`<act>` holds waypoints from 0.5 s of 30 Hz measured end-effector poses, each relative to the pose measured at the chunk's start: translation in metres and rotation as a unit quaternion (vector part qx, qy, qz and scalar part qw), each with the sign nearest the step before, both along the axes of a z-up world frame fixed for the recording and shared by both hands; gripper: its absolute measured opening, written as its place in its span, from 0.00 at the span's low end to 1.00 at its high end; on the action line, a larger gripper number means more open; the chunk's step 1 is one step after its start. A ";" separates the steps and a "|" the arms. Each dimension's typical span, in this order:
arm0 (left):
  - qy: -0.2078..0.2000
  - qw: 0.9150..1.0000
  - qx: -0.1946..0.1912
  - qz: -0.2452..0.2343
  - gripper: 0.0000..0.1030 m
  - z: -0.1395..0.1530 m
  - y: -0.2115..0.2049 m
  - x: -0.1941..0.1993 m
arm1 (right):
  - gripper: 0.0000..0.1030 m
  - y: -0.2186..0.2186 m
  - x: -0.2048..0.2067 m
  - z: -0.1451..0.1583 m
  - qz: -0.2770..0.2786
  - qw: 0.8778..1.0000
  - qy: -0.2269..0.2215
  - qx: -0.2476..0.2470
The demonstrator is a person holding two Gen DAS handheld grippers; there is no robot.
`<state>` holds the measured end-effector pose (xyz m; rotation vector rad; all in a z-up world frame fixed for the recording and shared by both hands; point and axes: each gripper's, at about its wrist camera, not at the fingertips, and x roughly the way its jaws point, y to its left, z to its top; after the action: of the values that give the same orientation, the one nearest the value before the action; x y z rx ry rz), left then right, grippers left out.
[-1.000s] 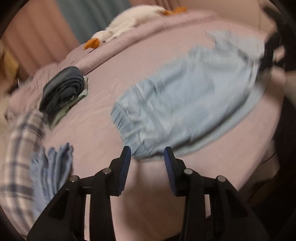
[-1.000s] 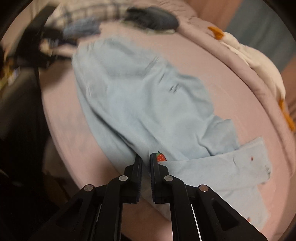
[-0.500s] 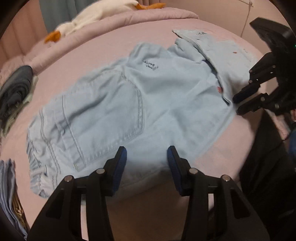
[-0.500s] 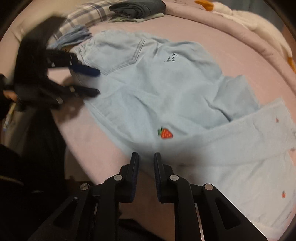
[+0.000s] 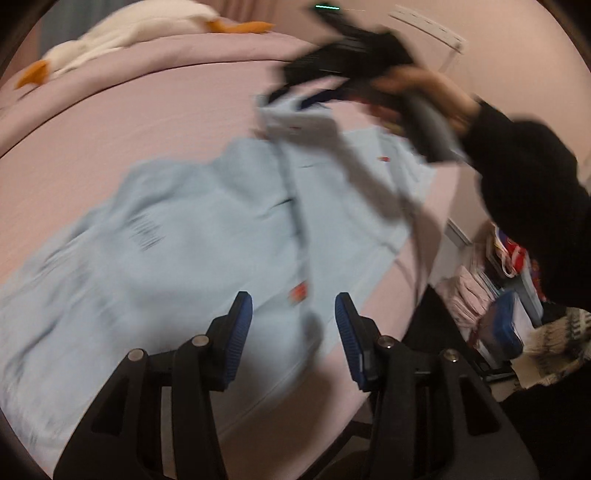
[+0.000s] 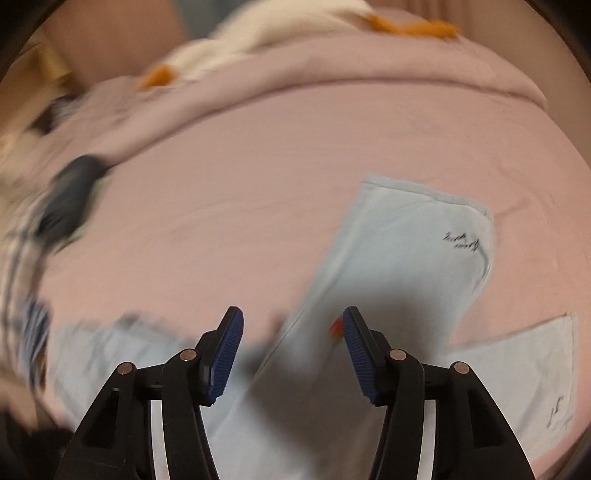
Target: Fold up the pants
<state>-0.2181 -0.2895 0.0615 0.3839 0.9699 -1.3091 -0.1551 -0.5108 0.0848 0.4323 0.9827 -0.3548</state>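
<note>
Light blue pants (image 5: 207,236) lie spread on the pink bed (image 5: 110,122); a small red strawberry patch (image 5: 298,291) sits near the front edge. My left gripper (image 5: 293,328) is open and empty, just above the pants' near edge. My right gripper (image 6: 291,347) is open and empty over the legs (image 6: 406,266), which reach to the cuffs with black script. In the left wrist view the right gripper (image 5: 306,99) shows blurred above the leg ends, held by a hand.
A white goose plush (image 5: 122,33) lies along the far pink duvet. Dark folded clothes (image 6: 70,199) and a plaid cloth (image 6: 18,258) sit at the bed's left. Clutter (image 5: 495,302) stands on the floor to the right of the bed.
My right gripper has opened and swung up over the pant legs toward the cuffs. My left gripper has moved right along the pants' near edge, from the waistband to the strawberry patch.
</note>
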 end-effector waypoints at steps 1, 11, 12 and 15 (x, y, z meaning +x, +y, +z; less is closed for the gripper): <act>0.002 1.000 0.002 -0.007 0.45 -0.003 -0.012 -0.003 | 0.54 -0.008 0.009 -0.004 -0.014 1.000 0.011 0.000; -0.040 0.998 0.052 -0.020 0.13 -0.032 -0.053 -0.026 | 0.03 -0.041 0.034 -0.026 -0.060 0.997 0.043 -0.022; -0.040 0.998 0.050 -0.018 0.12 -0.031 -0.052 -0.025 | 0.03 -0.045 0.021 -0.018 -0.072 0.997 0.015 -0.015; -0.050 0.998 0.043 -0.020 0.10 -0.028 -0.051 -0.035 | 0.03 -0.052 -0.029 0.013 -0.097 0.993 -0.072 -0.002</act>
<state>-0.2527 -0.3408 0.0335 0.5318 0.9410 -1.2746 -0.1842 -0.5630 0.0978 0.5442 0.8013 -0.4934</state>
